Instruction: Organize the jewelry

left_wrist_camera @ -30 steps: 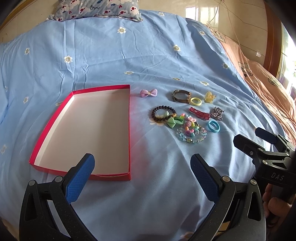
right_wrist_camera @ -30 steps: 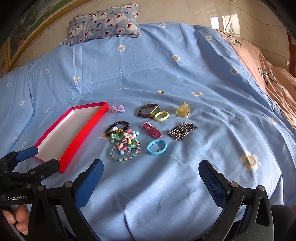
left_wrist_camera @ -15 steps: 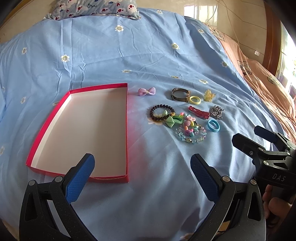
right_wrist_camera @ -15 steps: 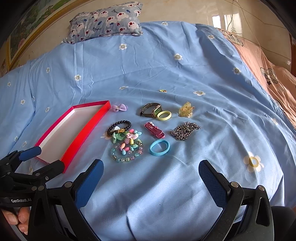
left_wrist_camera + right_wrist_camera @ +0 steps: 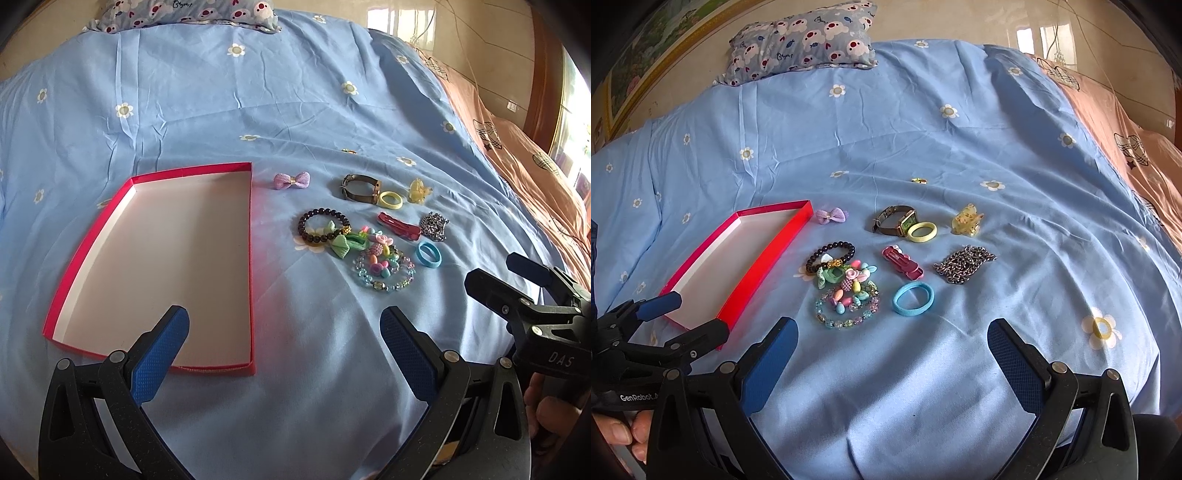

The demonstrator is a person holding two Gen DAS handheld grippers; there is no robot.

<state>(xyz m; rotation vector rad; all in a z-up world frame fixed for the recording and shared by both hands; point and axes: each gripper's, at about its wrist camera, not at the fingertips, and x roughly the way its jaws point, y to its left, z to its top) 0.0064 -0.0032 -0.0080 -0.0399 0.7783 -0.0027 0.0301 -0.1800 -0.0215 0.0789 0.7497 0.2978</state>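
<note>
Left gripper (image 5: 284,343) and right gripper (image 5: 892,356), jaws both spread wide and gripping nothing, are hovering over the blue bedsheet (image 5: 960,147). Ahead, the jewelry cluster (image 5: 849,288) is lying just right of the red tray (image 5: 251,266), which is sitting empty.

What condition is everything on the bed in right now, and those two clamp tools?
red box: open, nothing inside
watch: strap looped, lying on its side
red hair clip: closed
silver chain: bunched
left gripper: open, holding nothing
right gripper: open, holding nothing
</note>
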